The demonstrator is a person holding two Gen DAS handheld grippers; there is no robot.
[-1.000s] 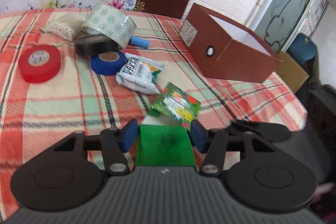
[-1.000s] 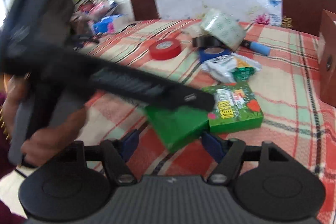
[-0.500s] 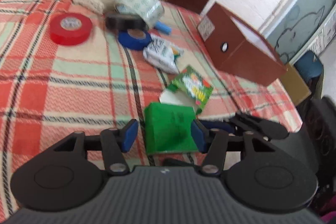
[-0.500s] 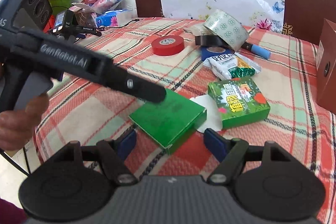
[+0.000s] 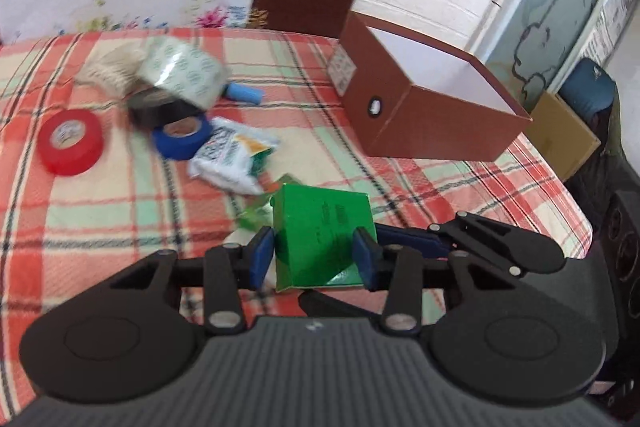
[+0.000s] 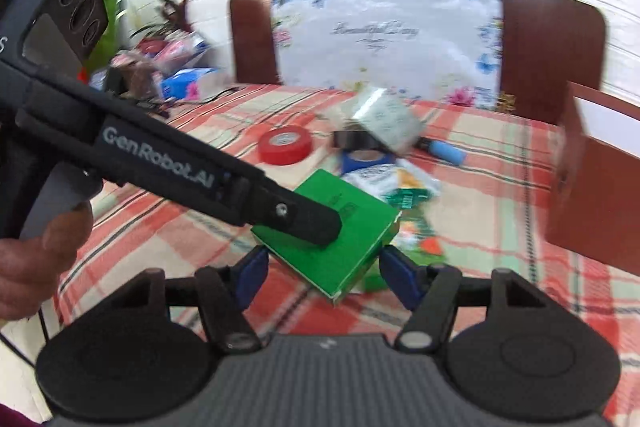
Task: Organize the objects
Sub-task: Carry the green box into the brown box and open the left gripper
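1. Left wrist view: your left tongs [image 5: 314, 259] are clenched on the green box [image 5: 324, 235], both blue pads pressed against its side edges, and the box is lifted off the worktop [image 5: 100, 195].
2. Keep that squeeze steady and the box level as you carry it toward the open brown box [image 5: 424, 107], which looks the likely place for it.
3. Your right tongs [image 6: 322, 273] have just been closing, the green box's near corner sits between the pads, yet gaps show on both sides, so they grip nothing.
4. Either close them fully to share the load or draw them back; a half-grip risks knocking the box askew.
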